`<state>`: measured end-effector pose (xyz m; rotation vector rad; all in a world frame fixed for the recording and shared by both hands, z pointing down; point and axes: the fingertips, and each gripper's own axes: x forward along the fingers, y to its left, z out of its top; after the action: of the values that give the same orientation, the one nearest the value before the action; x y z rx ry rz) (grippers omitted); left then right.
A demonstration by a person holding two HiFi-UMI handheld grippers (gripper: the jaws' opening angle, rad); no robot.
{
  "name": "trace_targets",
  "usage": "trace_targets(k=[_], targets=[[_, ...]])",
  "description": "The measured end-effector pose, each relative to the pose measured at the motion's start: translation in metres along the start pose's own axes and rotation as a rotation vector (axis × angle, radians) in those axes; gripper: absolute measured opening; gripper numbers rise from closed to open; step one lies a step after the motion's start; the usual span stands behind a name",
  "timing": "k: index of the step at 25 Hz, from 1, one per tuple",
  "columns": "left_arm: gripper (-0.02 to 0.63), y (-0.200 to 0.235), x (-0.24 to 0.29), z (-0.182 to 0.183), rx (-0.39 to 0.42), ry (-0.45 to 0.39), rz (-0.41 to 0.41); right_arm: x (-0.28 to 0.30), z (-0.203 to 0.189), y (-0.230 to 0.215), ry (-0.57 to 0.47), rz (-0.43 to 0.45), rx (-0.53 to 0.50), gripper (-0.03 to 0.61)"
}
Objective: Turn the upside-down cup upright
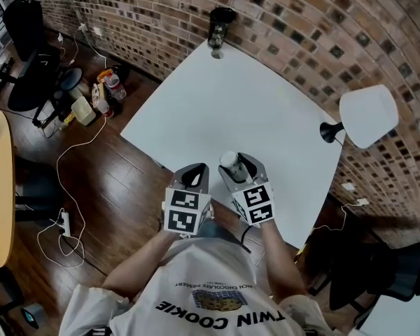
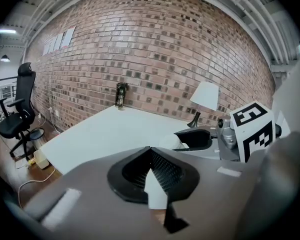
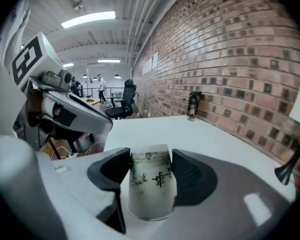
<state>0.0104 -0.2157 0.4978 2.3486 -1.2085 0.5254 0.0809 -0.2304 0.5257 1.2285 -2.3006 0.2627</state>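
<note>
A paper cup (image 1: 232, 163) with a green print stands upside down near the front edge of the white table (image 1: 252, 96). In the right gripper view the cup (image 3: 150, 184) fills the gap between my jaws, rim down on the table, with both pads against its sides. My right gripper (image 1: 238, 168) is shut on it. My left gripper (image 1: 194, 178) hovers just left of it at the table's edge, jaws together and holding nothing. From the left gripper view, the cup (image 2: 172, 141) shows past my closed jaws, inside the right gripper (image 2: 200, 139).
A dark can (image 1: 219, 26) stands at the table's far edge by the brick wall. A white-shaded lamp (image 1: 367, 115) sits at the right edge. Left of the table the wooden floor holds cables, bags and a black office chair (image 1: 28, 47).
</note>
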Motion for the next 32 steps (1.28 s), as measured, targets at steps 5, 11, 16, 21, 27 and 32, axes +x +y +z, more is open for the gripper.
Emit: trace_targets(k=[5, 11, 16, 21, 27, 32], targets=[[0.003, -0.004, 0.004, -0.001, 0.012, 0.004, -0.007, -0.005, -0.011, -0.018, -0.150, -0.094, 0.149, 0.261], [0.003, -0.004, 0.003, 0.000, 0.021, 0.007, -0.002, -0.011, -0.017, -0.027, -0.247, -0.169, 0.213, 0.261], [0.003, -0.011, 0.004, 0.002, 0.032, 0.003, -0.010, -0.017, -0.022, -0.027, -0.266, -0.192, 0.224, 0.261], [0.003, -0.013, 0.004, -0.001, 0.030, 0.014, -0.014, -0.024, -0.029, -0.022, -0.238, -0.206, 0.175, 0.261], [0.003, -0.020, -0.001, -0.005, 0.036, 0.014, -0.029, -0.031, -0.040, -0.025, -0.207, -0.249, 0.183, 0.261], [0.003, -0.020, -0.009, -0.008, 0.033, 0.012, -0.031, -0.033, -0.047, -0.019, -0.174, -0.247, 0.192, 0.261]])
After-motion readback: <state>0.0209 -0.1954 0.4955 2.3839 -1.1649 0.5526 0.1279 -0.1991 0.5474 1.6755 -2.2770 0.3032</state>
